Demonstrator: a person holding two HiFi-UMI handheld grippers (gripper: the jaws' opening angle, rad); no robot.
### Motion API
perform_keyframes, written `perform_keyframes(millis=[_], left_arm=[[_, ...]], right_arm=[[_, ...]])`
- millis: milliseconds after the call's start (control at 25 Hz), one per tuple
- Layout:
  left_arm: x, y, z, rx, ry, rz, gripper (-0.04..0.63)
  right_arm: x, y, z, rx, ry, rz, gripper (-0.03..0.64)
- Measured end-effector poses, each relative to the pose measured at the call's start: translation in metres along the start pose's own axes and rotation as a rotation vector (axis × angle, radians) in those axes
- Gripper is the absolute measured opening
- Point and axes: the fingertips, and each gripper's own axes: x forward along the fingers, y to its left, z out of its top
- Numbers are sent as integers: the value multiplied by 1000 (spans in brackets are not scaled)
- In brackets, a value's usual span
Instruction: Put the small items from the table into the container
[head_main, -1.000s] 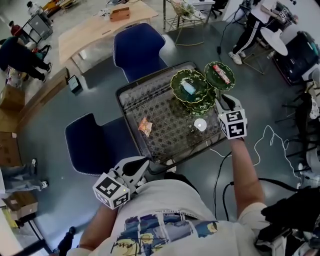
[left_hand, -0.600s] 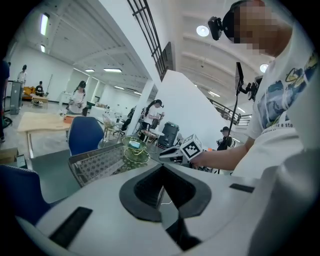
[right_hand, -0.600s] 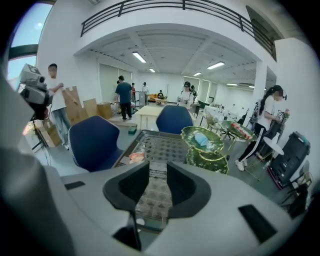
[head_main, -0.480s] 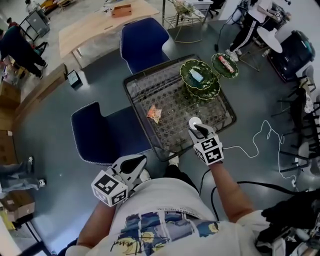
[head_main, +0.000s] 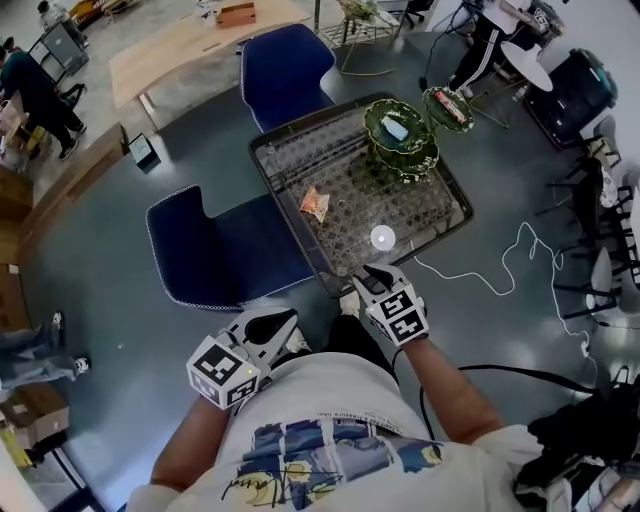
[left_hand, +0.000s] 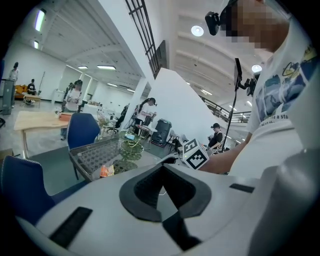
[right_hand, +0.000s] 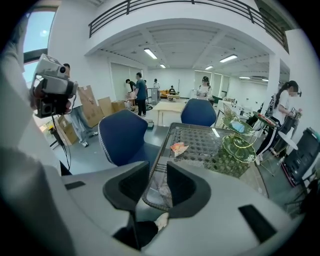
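Observation:
A wicker-and-glass table (head_main: 300, 170) holds an orange snack packet (head_main: 314, 203) near its left side and a small white round item (head_main: 383, 237) toward the near edge. The green tiered dish stand (head_main: 402, 140) at the far right corner has a pale blue item in its top dish. My right gripper (head_main: 368, 272) hovers at the table's near edge, open and empty, aimed along the table toward the packet (right_hand: 178, 147) and stand (right_hand: 239, 147). My left gripper (head_main: 283, 318) hangs below the table's near corner, its tips together, holding nothing.
Two blue chairs stand by the table, one at the far side (head_main: 285, 70) and one at the left (head_main: 225, 245). A separate green dish (head_main: 447, 107) with a red packet is beside the stand. A white cable (head_main: 500, 265) lies on the floor to the right.
My right gripper has pulled back from the green dish stand, past the white round item, to the table's near edge. The left gripper shifted slightly; the items stayed put.

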Motion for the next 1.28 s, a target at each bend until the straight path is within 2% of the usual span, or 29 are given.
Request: perform_keyframes(millis=[200, 400, 560, 720, 880, 1120, 1280], left_arm=[[-12, -3, -8, 7, 0, -15, 8], [-28, 4, -15, -16, -7, 20, 8], [-32, 11, -15, -24, -20, 39, 8], [-31, 21, -13, -41, -31, 76, 8], [-29, 30, -12, -78, -29, 144, 9], [-24, 55, -5, -157, -40, 261, 8], [-16, 67, -4, -197, -41, 320, 9]], right_arm=[[3, 14, -8, -3, 23, -4, 114], [23, 19, -5, -22, 39, 17, 114], [54, 12, 0, -52, 59, 44, 114], [99, -5, 12, -128, 80, 58, 124], [154, -28, 21, -208, 129, 73, 140], [240, -69, 37, -352, 198, 42, 183], [283, -82, 31, -418, 254, 69, 195]])
